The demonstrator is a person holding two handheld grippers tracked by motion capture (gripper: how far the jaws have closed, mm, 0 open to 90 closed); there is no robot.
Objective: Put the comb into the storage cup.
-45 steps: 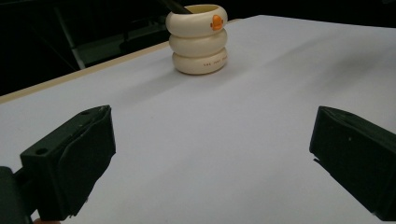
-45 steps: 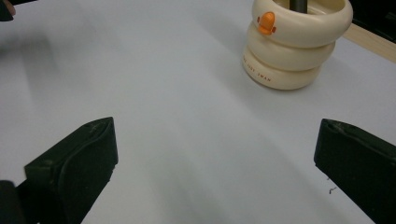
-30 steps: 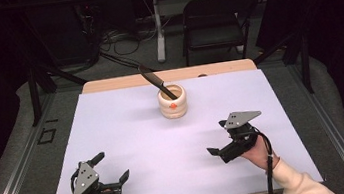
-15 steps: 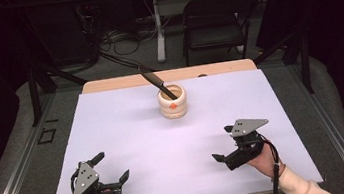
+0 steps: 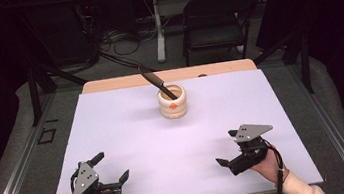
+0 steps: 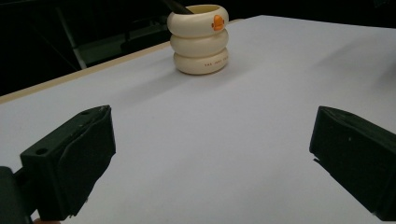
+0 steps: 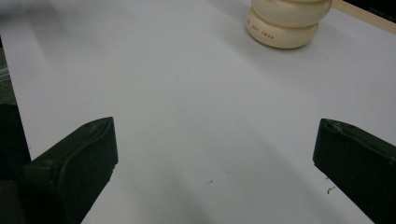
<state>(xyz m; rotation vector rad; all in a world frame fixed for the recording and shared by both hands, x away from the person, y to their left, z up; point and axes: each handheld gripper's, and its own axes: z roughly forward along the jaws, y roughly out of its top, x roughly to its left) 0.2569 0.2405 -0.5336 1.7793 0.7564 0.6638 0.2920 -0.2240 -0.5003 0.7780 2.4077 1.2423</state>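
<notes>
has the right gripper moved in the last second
Yes. The right gripper has drawn back toward the person and slightly right, farther from the cream holder, which stayed put.

The white table sheet [image 5: 131,147] is evenly and brightly lit from above, while the room behind it falls away into near-black — the chair [image 5: 217,18] and floor cables are barely readable. Shadows on the sheet are soft and faint, with a pale smudge lying left of the cream holder [image 5: 172,102]. No harsh glare shows anywhere. The high view is slightly soft and grainy. In the left gripper view the holder [image 6: 199,39] is fairly sharp, while the near black jaws are blurred. The right gripper view is dimmer and greyer — its jaws are likewise out of focus, and the sheet darkens toward the corners.
</notes>
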